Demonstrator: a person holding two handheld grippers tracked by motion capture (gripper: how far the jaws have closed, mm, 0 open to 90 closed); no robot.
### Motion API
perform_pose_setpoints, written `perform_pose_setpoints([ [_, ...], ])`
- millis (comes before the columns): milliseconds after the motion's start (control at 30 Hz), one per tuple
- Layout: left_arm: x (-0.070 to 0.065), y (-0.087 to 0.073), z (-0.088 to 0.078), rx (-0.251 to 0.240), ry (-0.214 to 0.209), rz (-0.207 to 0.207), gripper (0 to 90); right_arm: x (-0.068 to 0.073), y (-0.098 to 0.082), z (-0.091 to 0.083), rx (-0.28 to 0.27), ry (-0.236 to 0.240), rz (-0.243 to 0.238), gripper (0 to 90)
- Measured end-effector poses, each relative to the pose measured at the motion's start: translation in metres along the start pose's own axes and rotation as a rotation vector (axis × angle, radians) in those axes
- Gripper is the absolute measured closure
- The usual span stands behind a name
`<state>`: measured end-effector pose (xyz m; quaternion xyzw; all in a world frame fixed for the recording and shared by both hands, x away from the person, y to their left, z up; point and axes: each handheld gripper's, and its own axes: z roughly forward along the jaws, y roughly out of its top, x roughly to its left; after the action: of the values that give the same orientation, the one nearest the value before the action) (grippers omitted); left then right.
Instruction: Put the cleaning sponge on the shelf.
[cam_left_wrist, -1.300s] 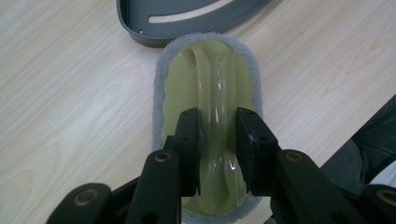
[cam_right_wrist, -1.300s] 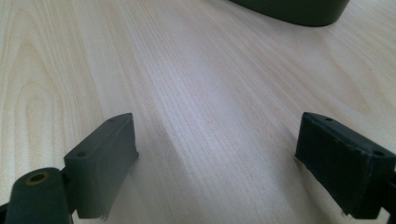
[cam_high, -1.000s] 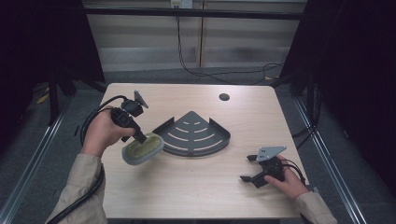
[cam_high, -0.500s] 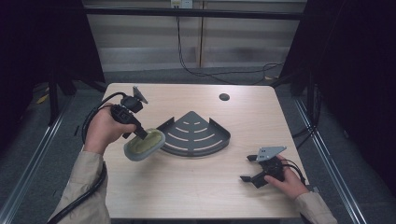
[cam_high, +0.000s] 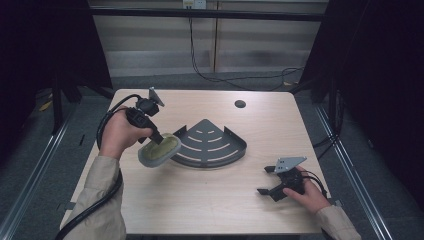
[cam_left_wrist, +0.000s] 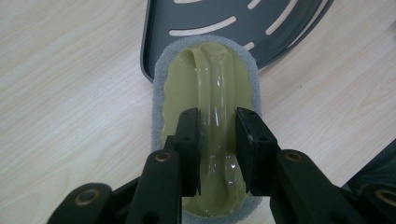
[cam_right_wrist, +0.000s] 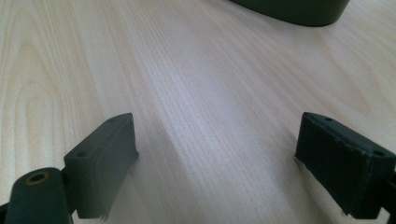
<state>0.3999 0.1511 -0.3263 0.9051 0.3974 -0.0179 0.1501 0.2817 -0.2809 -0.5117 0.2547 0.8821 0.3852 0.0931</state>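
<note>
My left gripper (cam_high: 156, 138) (cam_left_wrist: 217, 140) is shut on the raised handle of an olive-green scrubber with a grey sponge base (cam_high: 159, 149) (cam_left_wrist: 208, 84). The scrubber hangs tilted above the table, its far end over the left corner of a dark grey fan-shaped slotted rack (cam_high: 211, 145) (cam_left_wrist: 243, 23). My right gripper (cam_high: 268, 181) (cam_right_wrist: 219, 168) rests low at the front right of the table, open, with bare wood between its jaws. The rack's rim (cam_right_wrist: 299, 11) lies ahead of it.
A light wooden table (cam_high: 210, 205) carries everything. A round dark cable hole (cam_high: 240, 104) sits at the back. Black cables trail on the floor behind the table. Dark frames stand at both sides.
The left gripper has carried the scrubber to the right and a little up, from the wood beside the rack to over the rack's left corner. The right gripper has stayed put.
</note>
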Motion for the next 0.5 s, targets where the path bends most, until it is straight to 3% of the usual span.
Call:
perform_pose_setpoints([
  [500, -0.005, 0.026, 0.004, 0.027, 0.014, 0.025, 71.3, 0.000, 0.000, 0.000, 0.000, 0.000, -0.001, 11.8],
])
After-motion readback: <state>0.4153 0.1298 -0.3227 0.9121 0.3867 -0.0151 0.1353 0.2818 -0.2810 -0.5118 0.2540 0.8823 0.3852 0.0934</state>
